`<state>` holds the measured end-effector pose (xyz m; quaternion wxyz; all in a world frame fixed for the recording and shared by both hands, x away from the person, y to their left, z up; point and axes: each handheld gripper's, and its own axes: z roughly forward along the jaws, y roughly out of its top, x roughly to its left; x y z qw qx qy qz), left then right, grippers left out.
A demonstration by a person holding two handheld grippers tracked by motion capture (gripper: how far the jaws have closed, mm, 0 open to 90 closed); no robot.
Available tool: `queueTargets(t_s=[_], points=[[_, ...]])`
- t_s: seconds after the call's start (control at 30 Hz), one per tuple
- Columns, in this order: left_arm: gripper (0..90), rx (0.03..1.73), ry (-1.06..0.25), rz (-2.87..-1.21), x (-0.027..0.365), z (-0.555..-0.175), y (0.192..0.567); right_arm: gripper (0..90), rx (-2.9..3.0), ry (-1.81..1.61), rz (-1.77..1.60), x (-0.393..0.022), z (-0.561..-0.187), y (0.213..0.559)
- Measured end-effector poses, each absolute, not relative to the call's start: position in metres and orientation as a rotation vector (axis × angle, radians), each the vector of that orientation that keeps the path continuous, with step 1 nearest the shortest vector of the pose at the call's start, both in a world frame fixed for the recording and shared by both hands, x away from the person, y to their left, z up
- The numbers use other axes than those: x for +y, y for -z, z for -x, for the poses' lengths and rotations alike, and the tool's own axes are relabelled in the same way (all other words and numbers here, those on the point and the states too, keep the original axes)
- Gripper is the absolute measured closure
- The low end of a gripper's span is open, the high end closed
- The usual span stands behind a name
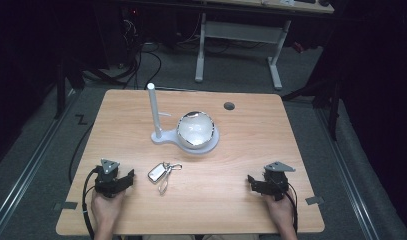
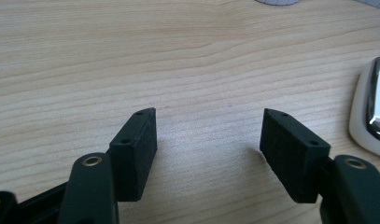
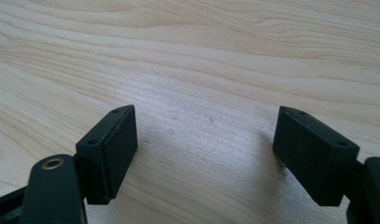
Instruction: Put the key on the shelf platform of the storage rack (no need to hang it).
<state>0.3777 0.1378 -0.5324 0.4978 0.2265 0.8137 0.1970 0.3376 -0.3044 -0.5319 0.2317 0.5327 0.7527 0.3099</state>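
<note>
1. high view first: my left gripper [image 1: 127, 176] rests on the near left of the table [image 1: 271, 130], held in my left hand [image 1: 107, 207]. in the left gripper view its jaws stand spread wide with bare wood between them, so it is released and holds nothing.

2. just to its right lies the key fob [image 1: 158, 171], flat on the wood with a ring and thin metal loop trailing off it. in the left gripper view the key fob [image 2: 372, 109] sits near the right jaw, apart from it.

3. behind the key fob stands the white stand [image 1: 163, 136], an upright post [image 1: 153, 110] on a flat base. on that base rests the shiny bowl [image 1: 195, 129]. its inside reads as glare and reflection; i cannot make out anything lying in it.

4. far right: my right gripper [image 1: 251, 180] sits near the table's right front, well apart from the key fob, jaws likewise spread and empty over plain wood.

5. my judgement: this is the very start, nothing grasped yet. the next move likely calls for swinging my left gripper right, straddling the key fob, and closing low, since it lies flat.
</note>
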Motion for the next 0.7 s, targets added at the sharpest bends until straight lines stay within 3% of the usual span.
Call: queueTargets(t_s=[0.7], points=[[38.0, 1.898, -0.355, -0.69, 0.111, -0.354, 0.51, 22.3, 2.069, -0.852, -1.464, -0.304, -0.338, 0.532]])
